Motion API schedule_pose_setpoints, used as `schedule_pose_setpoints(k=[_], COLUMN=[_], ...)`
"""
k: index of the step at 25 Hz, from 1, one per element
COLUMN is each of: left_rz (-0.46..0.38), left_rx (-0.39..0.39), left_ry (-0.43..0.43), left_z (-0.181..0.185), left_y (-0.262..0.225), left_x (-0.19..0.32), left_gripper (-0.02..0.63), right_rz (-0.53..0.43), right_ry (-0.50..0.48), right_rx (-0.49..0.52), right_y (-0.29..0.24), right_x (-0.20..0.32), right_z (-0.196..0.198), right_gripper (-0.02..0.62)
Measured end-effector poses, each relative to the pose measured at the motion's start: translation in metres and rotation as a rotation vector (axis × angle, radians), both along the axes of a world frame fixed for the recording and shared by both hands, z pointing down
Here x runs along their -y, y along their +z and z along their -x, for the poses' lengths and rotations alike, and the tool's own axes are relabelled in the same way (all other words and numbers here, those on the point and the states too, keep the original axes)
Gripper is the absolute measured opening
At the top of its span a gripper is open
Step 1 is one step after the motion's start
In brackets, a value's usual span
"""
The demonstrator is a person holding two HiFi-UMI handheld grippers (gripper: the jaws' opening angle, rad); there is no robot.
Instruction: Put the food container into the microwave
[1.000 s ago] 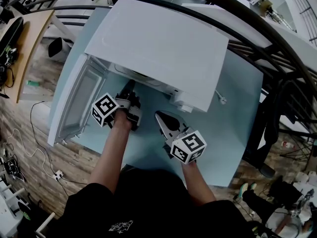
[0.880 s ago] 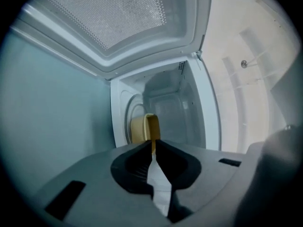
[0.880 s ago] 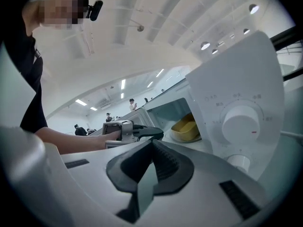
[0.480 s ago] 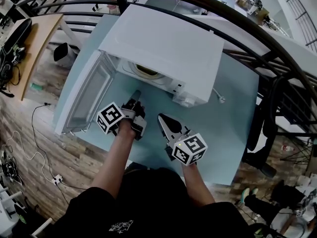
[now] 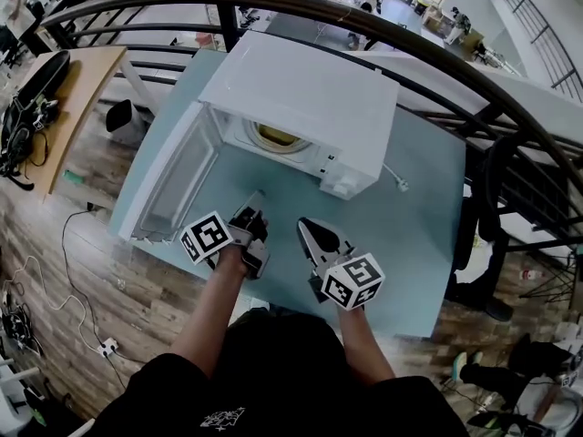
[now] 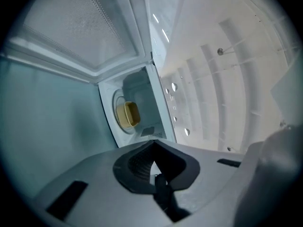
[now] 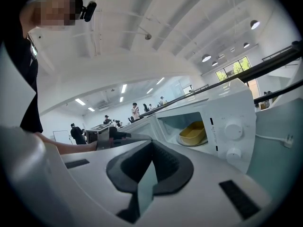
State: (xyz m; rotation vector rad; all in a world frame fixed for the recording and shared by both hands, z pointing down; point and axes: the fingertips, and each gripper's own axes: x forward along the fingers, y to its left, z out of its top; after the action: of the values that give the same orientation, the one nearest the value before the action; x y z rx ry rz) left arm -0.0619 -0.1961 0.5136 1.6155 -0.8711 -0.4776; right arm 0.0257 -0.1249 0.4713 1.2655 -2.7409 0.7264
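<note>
The yellow food container (image 5: 273, 137) sits on the turntable inside the white microwave (image 5: 305, 89), whose door (image 5: 173, 185) hangs open to the left. It also shows in the left gripper view as the container (image 6: 128, 115) and in the right gripper view as the container (image 7: 193, 132). My left gripper (image 5: 253, 204) hovers over the table in front of the opening, shut and empty. Beside it, my right gripper (image 5: 306, 228) is shut on nothing. Both point toward the cavity: left gripper (image 6: 152, 143), right gripper (image 7: 151, 144).
The microwave stands on a pale blue table (image 5: 414, 235). Its white plug and cord (image 5: 396, 182) lie to its right. A dark curved railing (image 5: 437, 51) runs behind the table. The control knobs (image 7: 232, 130) sit right of the opening. People stand far off in the hall.
Both grippers have drawn back from the microwave toward the person. The left one was at the cavity mouth and is now clear of it, and the container now shows inside.
</note>
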Motion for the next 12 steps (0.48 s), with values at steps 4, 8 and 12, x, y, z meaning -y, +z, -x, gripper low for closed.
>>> schedule_pose_setpoints(k=[4, 8, 12], left_rz=[-0.072, -0.133, -0.205], left_rx=[0.039, 0.069, 0.174], left_ry=[0.064, 0.108, 0.147], left_z=[0.004, 0.011, 0.023], left_y=[-0.016, -0.032, -0.045], left_x=[-0.028, -0.052, -0.072], left_gripper=[0.008, 0.008, 0.008], right_rz=[-0.025, -0.04, -0.066], right_ry=[0.018, 0.039, 0.068], right_rx=[-0.003, 0.009, 0.004], right_y=[-0.01, -0.02, -0.029], right_x=[-0.02, -0.039, -0.052], right_z=[0.004, 0.006, 0.009], right_gripper=[0.006, 0.006, 0.006])
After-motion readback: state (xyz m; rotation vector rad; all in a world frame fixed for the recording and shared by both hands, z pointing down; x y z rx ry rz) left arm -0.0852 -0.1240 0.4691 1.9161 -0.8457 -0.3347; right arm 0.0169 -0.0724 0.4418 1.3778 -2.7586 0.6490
